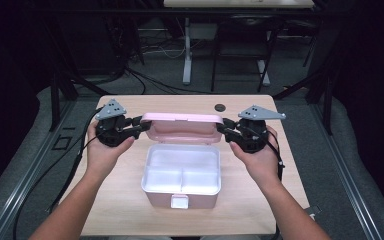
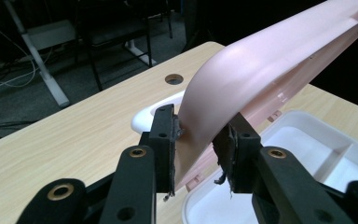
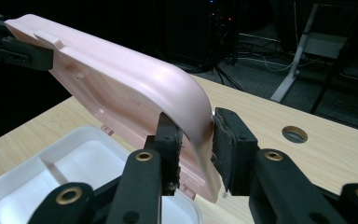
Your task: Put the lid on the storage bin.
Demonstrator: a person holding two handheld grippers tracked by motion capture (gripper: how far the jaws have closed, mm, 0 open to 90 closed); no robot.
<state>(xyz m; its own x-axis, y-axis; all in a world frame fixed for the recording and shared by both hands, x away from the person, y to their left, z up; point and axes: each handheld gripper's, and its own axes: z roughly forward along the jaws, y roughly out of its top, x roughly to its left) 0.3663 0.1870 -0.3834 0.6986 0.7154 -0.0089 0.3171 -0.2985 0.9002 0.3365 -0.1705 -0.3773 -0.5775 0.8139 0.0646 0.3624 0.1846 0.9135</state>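
In the high view, a pink box (image 1: 181, 176) is seen in the middle of the table (image 1: 120, 200). Its pink lid (image 1: 181, 125) is stood up at the back, so the white tray (image 1: 181, 170) inside can be seen. The tray is split into parts. The left gripper (image 1: 139, 126) is placed at the lid's left end and the right gripper (image 1: 224, 127) at its right end. One gripper is held in each hand, so the lid is probably kept level and steady from both sides.

In the left gripper view, the lid's (image 2: 261, 74) rounded corner is seen between the jaws. One pad is touched by the lid, but a small gap is seen at the other pad, so the jaws are apart and the lid is not squeezed there. A round hole (image 2: 174, 79) is seen in the table (image 2: 74, 140) behind it.

In the right gripper view, the lid's (image 3: 116, 84) other corner is seen between the jaws. The near pad is pressed on it, but a gap is seen at the far pad, so this grip looks loose too. The tray (image 3: 74, 168) is seen below.
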